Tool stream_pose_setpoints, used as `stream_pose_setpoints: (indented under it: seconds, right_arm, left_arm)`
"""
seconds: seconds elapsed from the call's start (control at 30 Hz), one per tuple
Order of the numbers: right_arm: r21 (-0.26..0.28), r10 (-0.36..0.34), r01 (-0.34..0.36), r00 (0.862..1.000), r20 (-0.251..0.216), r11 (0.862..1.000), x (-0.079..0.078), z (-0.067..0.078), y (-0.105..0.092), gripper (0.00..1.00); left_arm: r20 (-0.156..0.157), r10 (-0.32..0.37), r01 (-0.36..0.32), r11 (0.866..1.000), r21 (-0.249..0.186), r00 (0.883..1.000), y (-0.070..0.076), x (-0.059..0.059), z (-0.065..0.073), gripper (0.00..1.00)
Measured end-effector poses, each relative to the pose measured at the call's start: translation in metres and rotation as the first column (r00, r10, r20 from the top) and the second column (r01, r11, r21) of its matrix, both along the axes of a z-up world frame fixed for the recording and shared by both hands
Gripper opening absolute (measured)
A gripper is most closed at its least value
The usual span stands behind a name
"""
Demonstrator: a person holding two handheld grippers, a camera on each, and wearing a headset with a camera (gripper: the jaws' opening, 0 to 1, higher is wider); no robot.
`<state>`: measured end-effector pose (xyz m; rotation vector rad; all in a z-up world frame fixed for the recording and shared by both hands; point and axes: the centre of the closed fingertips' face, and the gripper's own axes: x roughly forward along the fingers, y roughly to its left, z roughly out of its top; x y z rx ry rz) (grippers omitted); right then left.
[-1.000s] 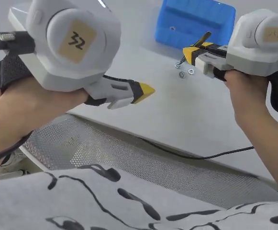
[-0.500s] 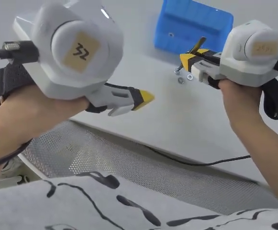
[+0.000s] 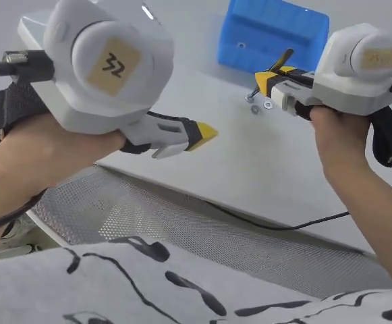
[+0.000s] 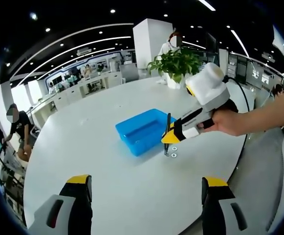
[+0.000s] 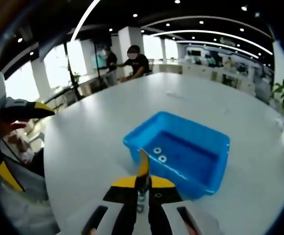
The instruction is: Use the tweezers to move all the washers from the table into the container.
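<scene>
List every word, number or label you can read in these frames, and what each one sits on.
"32": handwritten on the tan square sticker on the white body of the left gripper.
Too blurred to read: a dark mark on the other tan sticker, on the right gripper that clamps the thin dark tweezers.
No other text is legible.

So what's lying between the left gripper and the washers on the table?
Nothing: in the left gripper view, bare white table runs from the left gripper to the washers.
</scene>
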<state>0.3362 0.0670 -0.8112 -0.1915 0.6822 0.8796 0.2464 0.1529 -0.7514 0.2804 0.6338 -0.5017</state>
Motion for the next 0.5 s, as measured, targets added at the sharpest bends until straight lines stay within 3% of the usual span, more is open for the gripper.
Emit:
stream_pose_setpoints:
  seconds: [0.23,0.5]
  right_arm:
    - [0.017,0.011,-0.011,1.000,0.007,1.000,-0.003,0.013,0.003,0.03]
    - [0.065,0.006,-0.010,0.999,0.054,0.998,0.011,0.040,0.005,0.03]
  left_arm:
    - [0.001,-0.001,0.001,1.000,0.003,1.000,-0.001,-0.001,0.001,0.95]
    - [0.000,0.000,0.000,1.000,0.004,1.000,-0.001,-0.001,0.000,0.95]
